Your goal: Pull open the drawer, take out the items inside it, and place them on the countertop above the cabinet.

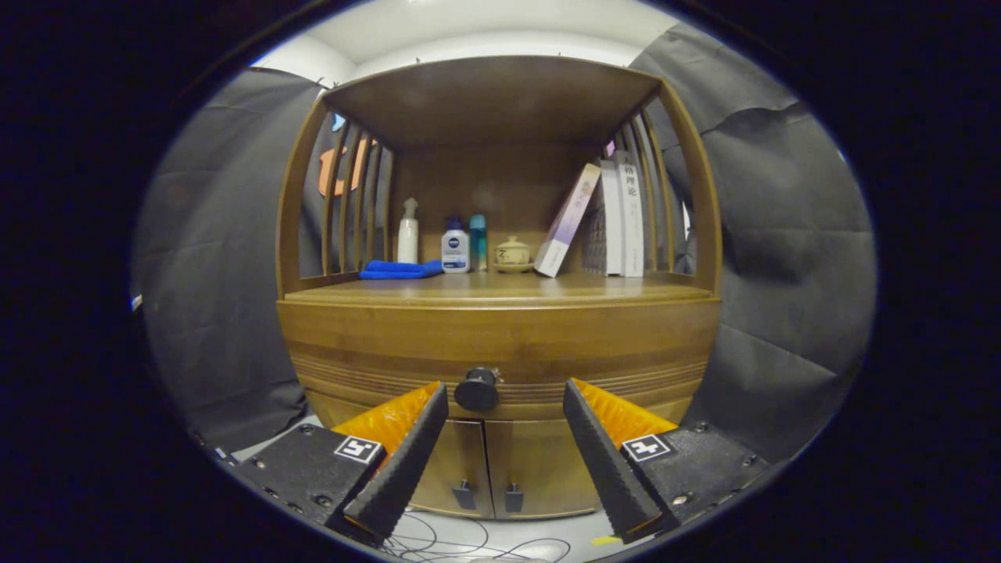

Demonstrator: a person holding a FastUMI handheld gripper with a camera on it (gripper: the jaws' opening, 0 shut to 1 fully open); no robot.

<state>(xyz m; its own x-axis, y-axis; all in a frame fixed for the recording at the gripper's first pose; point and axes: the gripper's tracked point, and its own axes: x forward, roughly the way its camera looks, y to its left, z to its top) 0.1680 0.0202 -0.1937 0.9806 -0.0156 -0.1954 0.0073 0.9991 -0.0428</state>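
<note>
Our gripper (504, 391) is spread wide, holding nothing, and we see its fingers (407, 453) flanking the round dark knob (477, 389) of the drawer (500, 344), which sits shut in the wooden cabinet (500, 469); the knob lies between the fingertips but nearer the left one, not touched by either. Beyond, on the counter (500, 291), we find a blue cloth (400, 270), three bottles (455, 249), a small lidded pot (513, 253) and leaning books (602, 219). Below the drawer are two closed doors (489, 469).

My gripper (504, 399) fingers spread wide, touching nothing, drawer knob (477, 389) just ahead between them, drawer (500, 344) closed.
</note>
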